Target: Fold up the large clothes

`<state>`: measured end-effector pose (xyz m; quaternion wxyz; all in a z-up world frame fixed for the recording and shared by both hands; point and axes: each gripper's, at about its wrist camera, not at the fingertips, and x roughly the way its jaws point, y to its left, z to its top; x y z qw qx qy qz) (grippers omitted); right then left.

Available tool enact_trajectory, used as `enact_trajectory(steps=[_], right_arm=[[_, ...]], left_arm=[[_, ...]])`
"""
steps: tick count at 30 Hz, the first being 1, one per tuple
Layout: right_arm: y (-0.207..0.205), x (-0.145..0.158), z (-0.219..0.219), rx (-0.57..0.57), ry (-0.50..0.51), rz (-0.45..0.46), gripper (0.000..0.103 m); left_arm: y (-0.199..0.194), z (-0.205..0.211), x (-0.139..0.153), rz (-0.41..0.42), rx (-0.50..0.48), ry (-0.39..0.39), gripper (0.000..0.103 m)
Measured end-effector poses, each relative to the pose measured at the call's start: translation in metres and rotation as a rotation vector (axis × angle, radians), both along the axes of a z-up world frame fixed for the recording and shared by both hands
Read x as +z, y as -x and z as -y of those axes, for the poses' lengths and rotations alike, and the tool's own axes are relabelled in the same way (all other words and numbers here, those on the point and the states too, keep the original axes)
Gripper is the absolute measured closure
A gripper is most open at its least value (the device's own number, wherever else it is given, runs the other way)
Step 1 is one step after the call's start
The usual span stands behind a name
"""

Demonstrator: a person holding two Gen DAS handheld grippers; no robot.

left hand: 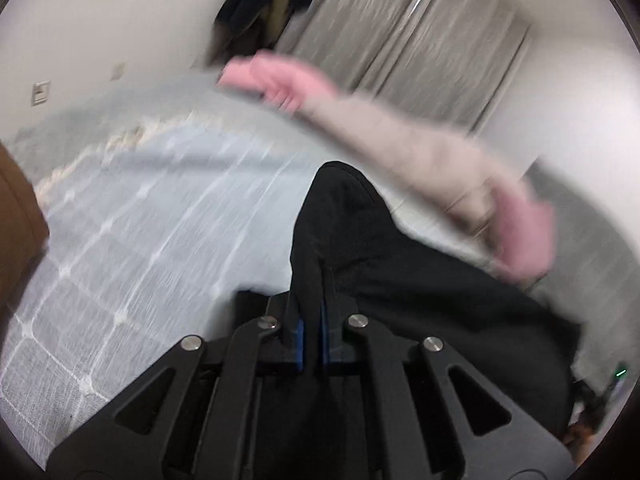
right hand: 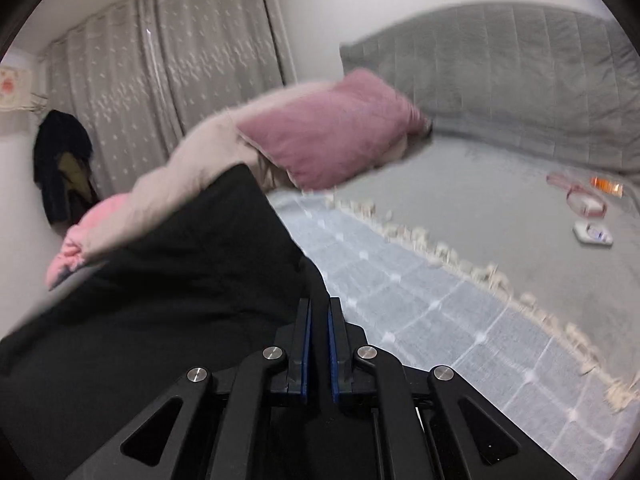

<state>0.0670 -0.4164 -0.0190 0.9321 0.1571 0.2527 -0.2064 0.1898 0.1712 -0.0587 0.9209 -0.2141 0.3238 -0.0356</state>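
A large black garment with pale and pink sleeves hangs in the air above the bed. My left gripper is shut on a black edge of it. My right gripper is shut on another black edge of the same garment. A pale sleeve with a pink cuff swings out over the bed in the right wrist view, blurred by motion.
A light blue checked blanket with a tasselled fringe covers the grey bed. A grey headboard, small items, grey curtains and dark hanging clothes surround it. A brown object is at left.
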Motion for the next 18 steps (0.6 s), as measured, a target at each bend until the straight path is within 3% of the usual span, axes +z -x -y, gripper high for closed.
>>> enact_trajectory(steps=[2,3,4,6,7,8,9,11,15,16,17,18], right_arm=[[-0.016,-0.024,0.004,-0.009,-0.012,-0.105,0.095],[-0.022,-0.038,0.007,-0.012,-0.017,-0.167,0.091],[-0.024,-0.044,0.008,-0.003,-0.027,-0.197,0.088],[-0.019,-0.043,0.012,0.015,-0.043,-0.202,0.082],[-0.015,-0.038,0.013,0.026,-0.046,-0.192,0.079],[-0.008,-0.033,0.014,0.042,-0.054,-0.178,0.068],[-0.004,-0.028,0.014,0.062,-0.066,-0.169,0.05],[0.004,-0.026,0.009,0.135,-0.089,-0.164,0.038],[-0.001,-0.04,-0.017,0.194,0.045,-0.249,0.04],[-0.004,-0.044,-0.022,0.184,0.076,-0.263,0.043],[-0.009,-0.048,-0.027,0.169,0.104,-0.274,0.065],[-0.014,-0.05,-0.031,0.128,0.149,-0.294,0.089]], left_arm=[[-0.017,0.005,-0.033,-0.141,-0.011,-0.065,0.081],[-0.019,0.004,-0.04,-0.173,-0.015,-0.054,0.08],[-0.018,0.002,-0.037,-0.177,-0.019,-0.044,0.08],[-0.014,-0.002,-0.026,-0.166,-0.03,-0.043,0.067],[-0.01,-0.004,-0.02,-0.162,-0.044,-0.041,0.054],[-0.007,-0.004,-0.017,-0.168,-0.061,-0.028,0.046],[-0.004,-0.005,-0.016,-0.186,-0.081,-0.009,0.046],[0.002,-0.006,-0.022,-0.235,-0.104,0.021,0.046],[0.002,0.003,-0.034,-0.263,-0.127,-0.043,0.048],[0.003,0.008,-0.036,-0.249,-0.12,-0.066,0.061],[0.002,0.012,-0.036,-0.221,-0.105,-0.091,0.08],[0.001,0.015,-0.034,-0.191,-0.097,-0.106,0.088]])
